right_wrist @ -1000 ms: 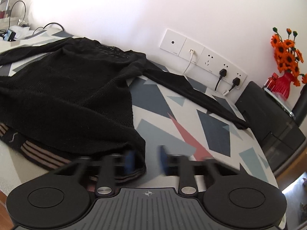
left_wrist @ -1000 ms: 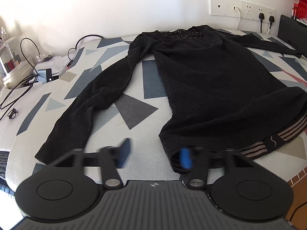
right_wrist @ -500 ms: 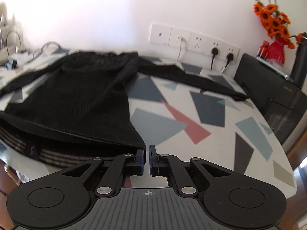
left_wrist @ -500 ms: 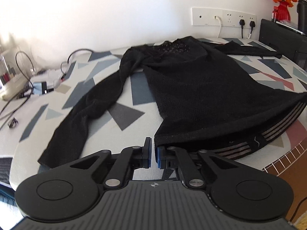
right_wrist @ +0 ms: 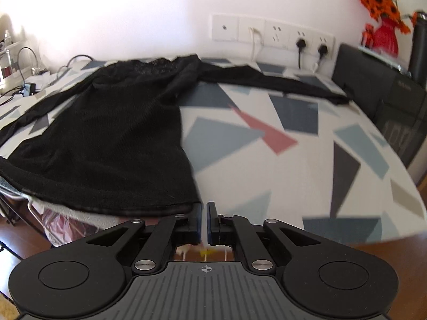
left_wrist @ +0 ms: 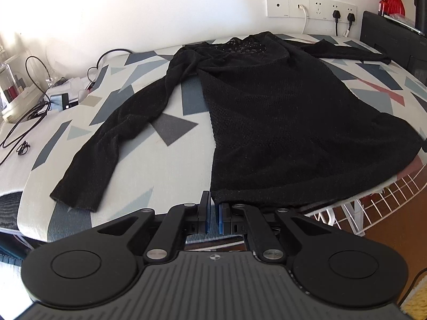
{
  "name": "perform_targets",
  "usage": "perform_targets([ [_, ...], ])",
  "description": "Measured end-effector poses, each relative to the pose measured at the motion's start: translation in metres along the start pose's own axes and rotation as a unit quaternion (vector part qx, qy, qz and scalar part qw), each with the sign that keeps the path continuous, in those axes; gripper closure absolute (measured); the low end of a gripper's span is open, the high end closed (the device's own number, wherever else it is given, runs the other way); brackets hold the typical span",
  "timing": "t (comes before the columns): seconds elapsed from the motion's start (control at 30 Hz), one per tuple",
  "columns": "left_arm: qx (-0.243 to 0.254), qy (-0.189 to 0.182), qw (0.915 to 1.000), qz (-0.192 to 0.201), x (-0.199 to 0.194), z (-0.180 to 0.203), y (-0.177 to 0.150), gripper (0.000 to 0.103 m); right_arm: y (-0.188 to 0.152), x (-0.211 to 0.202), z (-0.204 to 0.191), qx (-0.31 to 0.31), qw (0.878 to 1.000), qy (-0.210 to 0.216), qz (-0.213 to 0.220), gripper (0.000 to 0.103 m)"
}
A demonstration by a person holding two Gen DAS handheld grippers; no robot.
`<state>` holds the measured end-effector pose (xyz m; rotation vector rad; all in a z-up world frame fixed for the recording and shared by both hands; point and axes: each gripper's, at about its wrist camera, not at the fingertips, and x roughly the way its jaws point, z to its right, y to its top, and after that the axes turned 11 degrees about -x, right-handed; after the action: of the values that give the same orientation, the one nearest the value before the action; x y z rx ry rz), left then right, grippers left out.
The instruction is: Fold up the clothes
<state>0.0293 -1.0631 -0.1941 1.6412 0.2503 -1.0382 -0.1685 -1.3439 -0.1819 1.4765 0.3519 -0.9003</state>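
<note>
Sweater [left_wrist: 280,122] flat on table [left_wrist: 173,101]; both tools pinching hem corners

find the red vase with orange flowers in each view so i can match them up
Left wrist view: the red vase sits at the far top right corner.
Right wrist view: the red vase is at upper right, beside the dark bottle.
Shared landmark: the white socket strip on the wall.

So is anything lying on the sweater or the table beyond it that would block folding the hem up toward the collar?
Nothing visible does. The black sweater lies bare, and the cables sit off to its left side on the table.
</note>
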Motion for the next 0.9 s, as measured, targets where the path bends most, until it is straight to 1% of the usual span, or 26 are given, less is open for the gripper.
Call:
perform_targets([
  [0.13,-0.003,0.009,0.9999,-0.01,-0.003,0.004,-0.007,0.097,-0.013,0.001,0.014,0.041,0.999,-0.005,-0.016,0.101],
  [0.2,-0.006,0.017,0.9997,-0.018,-0.004,0.005,-0.009,0.094,-0.015,-0.001,0.022,0.059,0.998,-0.004,-0.011,0.101],
  [0.27,-0.01,0.025,0.9993,-0.024,-0.007,0.006,-0.01,0.085,-0.013,-0.006,0.03,0.072,0.997,-0.007,0.004,0.099],
  [0.3,-0.015,0.026,0.9992,-0.025,-0.011,0.005,-0.009,0.075,-0.009,-0.01,0.036,0.082,0.996,-0.009,0.016,0.095],
  [0.33,-0.021,0.024,0.9993,-0.02,-0.017,0.005,-0.008,0.064,-0.004,-0.015,0.043,0.094,0.995,-0.012,0.03,0.092],
  [0.4,-0.033,0.017,0.9993,-0.002,-0.033,0.003,-0.003,0.055,0.008,-0.025,0.058,0.127,0.99,-0.014,0.058,0.082],
  [0.43,-0.036,0.012,0.9992,0.011,-0.042,0.002,0.004,0.053,0.016,-0.03,0.067,0.146,0.986,-0.013,0.073,0.081],
  [0.47,-0.04,0.007,0.9989,0.023,-0.051,0.002,0.01,0.05,0.024,-0.035,0.075,0.165,0.982,-0.011,0.089,0.077],
  [0.5,-0.043,0.003,0.9984,0.036,-0.06,0.001,0.016,0.045,0.034,-0.04,0.084,0.181,0.978,-0.006,0.104,0.075],
  [0.53,-0.047,-0.002,0.9977,0.048,-0.069,0.001,0.022,0.041,0.045,-0.044,0.092,0.195,0.973,0.001,0.12,0.074],
  [0.63,-0.062,-0.013,0.9937,0.093,-0.087,-0.001,0.055,0.04,0.08,-0.057,0.113,0.229,0.959,0.025,0.163,0.074],
  [0.7,-0.073,-0.02,0.9896,0.123,-0.099,-0.002,0.079,0.039,0.106,-0.067,0.122,0.237,0.951,0.044,0.195,0.074],
  [0.73,-0.077,-0.017,0.9876,0.136,-0.102,-0.003,0.09,0.037,0.119,-0.072,0.125,0.236,0.948,0.052,0.209,0.073],
  [0.83,-0.084,0.006,0.9817,0.171,-0.106,-0.007,0.123,0.035,0.156,-0.083,0.129,0.22,0.942,0.065,0.244,0.071],
  [0.87,-0.088,0.011,0.9801,0.178,-0.106,-0.01,0.131,0.035,0.169,-0.087,0.13,0.215,0.94,0.07,0.256,0.069],
  [0.9,-0.094,0.015,0.979,0.18,-0.105,-0.015,0.139,0.032,0.18,-0.09,0.131,0.21,0.938,0.073,0.266,0.067],
])
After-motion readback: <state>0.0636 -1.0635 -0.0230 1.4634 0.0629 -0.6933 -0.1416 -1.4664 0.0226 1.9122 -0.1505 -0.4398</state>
